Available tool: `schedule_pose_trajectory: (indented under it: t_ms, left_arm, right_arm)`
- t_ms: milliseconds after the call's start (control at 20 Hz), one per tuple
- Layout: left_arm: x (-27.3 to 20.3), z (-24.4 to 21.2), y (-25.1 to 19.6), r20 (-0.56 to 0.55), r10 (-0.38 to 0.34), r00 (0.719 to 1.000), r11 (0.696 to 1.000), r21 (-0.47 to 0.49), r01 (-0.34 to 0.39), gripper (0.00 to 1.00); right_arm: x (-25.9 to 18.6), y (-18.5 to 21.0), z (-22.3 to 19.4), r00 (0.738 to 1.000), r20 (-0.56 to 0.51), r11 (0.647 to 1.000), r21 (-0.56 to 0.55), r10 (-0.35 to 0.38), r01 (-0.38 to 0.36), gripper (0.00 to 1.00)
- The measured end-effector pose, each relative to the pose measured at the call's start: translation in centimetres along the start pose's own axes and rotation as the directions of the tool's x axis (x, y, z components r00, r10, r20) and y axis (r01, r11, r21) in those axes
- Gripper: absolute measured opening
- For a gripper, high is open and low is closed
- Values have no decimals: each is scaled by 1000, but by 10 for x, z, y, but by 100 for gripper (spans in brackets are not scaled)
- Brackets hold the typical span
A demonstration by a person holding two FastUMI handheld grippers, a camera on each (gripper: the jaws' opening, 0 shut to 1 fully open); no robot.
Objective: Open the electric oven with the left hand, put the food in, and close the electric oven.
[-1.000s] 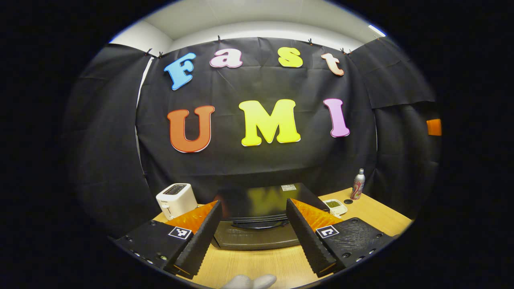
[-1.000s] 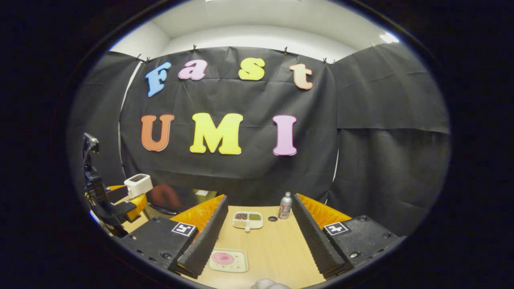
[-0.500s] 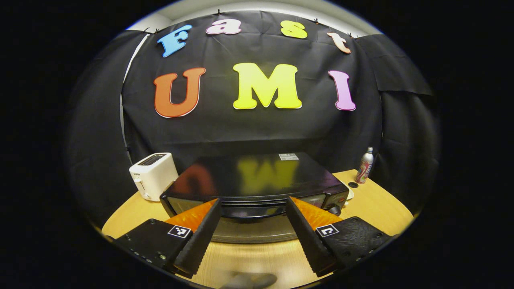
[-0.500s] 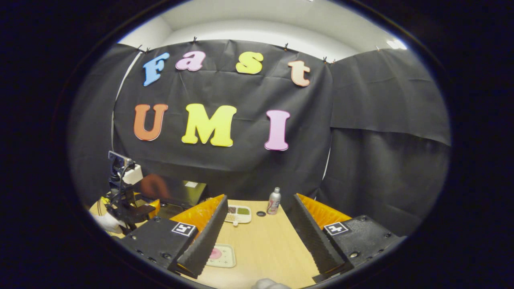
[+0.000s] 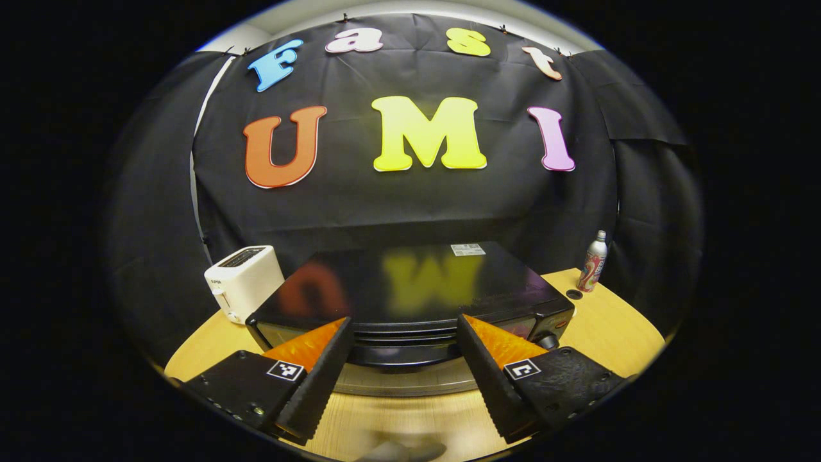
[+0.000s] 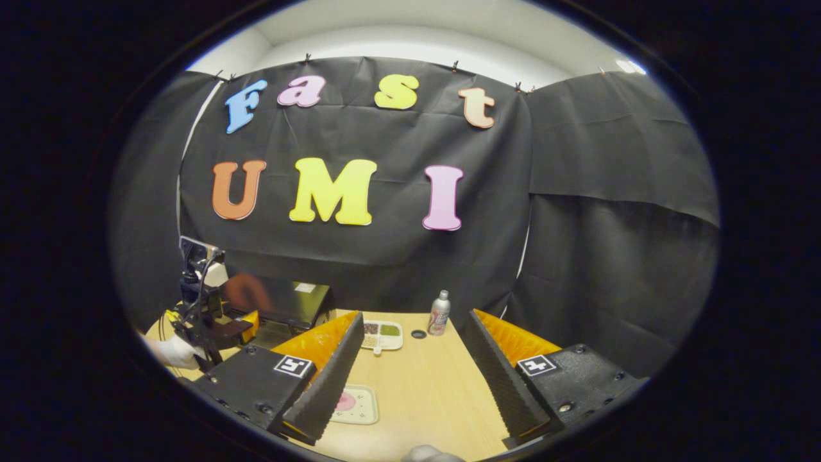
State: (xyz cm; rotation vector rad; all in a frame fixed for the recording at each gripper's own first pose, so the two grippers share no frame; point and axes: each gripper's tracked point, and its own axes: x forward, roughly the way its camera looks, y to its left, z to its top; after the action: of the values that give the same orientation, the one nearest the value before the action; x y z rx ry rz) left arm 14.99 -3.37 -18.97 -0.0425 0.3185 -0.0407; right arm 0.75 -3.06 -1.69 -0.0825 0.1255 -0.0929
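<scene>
The black electric oven (image 5: 410,282) sits in the middle of the left gripper view, its door looking shut, with the dark handle bar (image 5: 404,356) along the front. My left gripper (image 5: 404,324) hangs open just in front of and above that handle, nothing between its fingers. In the right gripper view my right gripper (image 6: 415,314) is open over the table. A small plate with pink food (image 6: 358,404) lies below it, partly hidden by one finger. The oven (image 6: 292,305) and the left gripper (image 6: 205,314), held by a gloved hand (image 6: 173,351), show at the left.
A white toaster (image 5: 244,282) stands left of the oven. A slim bottle (image 5: 593,253) and a dark cap (image 5: 574,294) are on the wooden table (image 5: 616,327) to its right. A divided dish of grains (image 6: 381,333) lies beside the bottle (image 6: 439,312).
My left gripper has tipped down and moved in toward the oven, which looms larger and nearer. The right gripper has drifted slightly; both stay open.
</scene>
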Motion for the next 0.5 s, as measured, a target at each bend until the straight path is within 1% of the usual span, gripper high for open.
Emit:
schedule_pose_trajectory:
  t_ms: [50, 250, 500]
  left_arm:
    - [-2, -2, -1, -16, -4, 1000, 1000, -4, 4, 98]
    - [-15, -6, -1, -15, -8, 1000, 1000, 2, 8, 98]
    - [-39, -24, -2, -35, -13, 999, 1000, -5, 13, 98]
  right_arm:
    - [0, 2, 1, 1000, 2, 1000, 1, 4, -4, 97]
    - [1, 11, -1, 1000, 1, 1000, 6, 26, -26, 97]
    - [2, 21, -11, 998, -16, 998, -8, 58, -59, 97]
